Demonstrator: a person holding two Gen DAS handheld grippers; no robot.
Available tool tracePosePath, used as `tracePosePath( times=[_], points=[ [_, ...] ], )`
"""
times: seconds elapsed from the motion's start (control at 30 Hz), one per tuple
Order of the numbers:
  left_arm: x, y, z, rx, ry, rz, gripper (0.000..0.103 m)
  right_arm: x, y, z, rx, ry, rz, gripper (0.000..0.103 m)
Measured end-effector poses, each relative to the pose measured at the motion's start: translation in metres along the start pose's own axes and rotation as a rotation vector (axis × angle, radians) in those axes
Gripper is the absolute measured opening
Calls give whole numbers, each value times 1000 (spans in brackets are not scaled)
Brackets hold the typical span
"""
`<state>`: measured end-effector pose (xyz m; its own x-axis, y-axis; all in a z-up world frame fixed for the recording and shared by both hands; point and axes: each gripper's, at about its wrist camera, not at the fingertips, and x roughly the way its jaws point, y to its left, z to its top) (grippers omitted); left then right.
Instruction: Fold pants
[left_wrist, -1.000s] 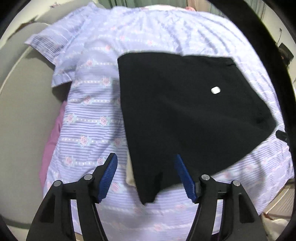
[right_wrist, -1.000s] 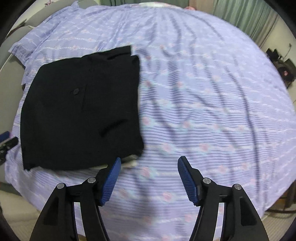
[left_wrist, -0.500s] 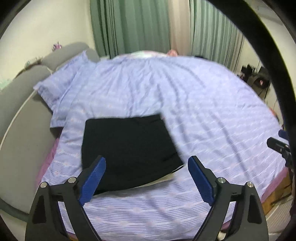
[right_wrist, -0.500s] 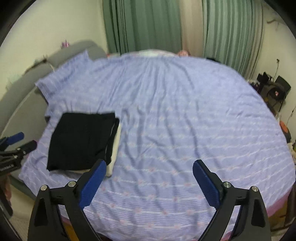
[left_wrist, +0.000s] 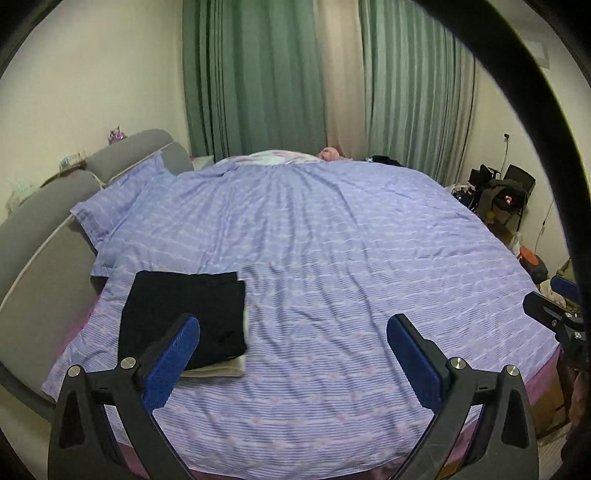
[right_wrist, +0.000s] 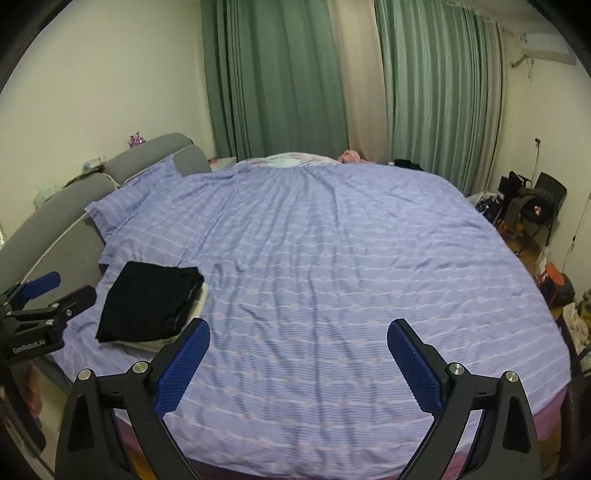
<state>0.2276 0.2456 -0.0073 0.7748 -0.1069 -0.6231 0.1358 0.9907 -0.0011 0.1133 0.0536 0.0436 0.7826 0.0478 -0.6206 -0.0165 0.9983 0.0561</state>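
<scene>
Left wrist view: black pants (left_wrist: 184, 317) lie folded on the bed (left_wrist: 332, 258); both tools, left tool (left_wrist: 291, 347) and right tool (right_wrist: 297, 350), have just been opening, nothing between their jaws; withdraw without snagging the stack.

The pale folded cloth (left_wrist: 221, 367) lies mostly hidden beneath the black pants (left_wrist: 184, 314); clutter beside the chair (right_wrist: 546, 199), right of the bed (right_wrist: 332, 258), is too small to tell.
</scene>
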Motion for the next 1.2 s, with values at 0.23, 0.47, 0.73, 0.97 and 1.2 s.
tracePosePath(
  times=[0.23, 0.47, 0.73, 0.97, 1.2],
  points=[
    [-22, -60, -9, 6, -24, -53, 103, -29, -49, -17, 20, 6, 5, 97],
    [-33, -91, -7, 31, -32, -70, 103, -57, -76, -27, 41, -21, -17, 97],
    [-41, -106, -6, 33, -30, -100, 103, -78, -93, -29, 51, -51, -52, 97],
    [-47, -114, -5, 50, -40, -110, 103, -91, -98, -28, 61, -79, -65, 97],
    [-48, -111, -6, 34, -31, -126, 103, -92, -97, -27, 48, -77, -64, 97]
  ],
)
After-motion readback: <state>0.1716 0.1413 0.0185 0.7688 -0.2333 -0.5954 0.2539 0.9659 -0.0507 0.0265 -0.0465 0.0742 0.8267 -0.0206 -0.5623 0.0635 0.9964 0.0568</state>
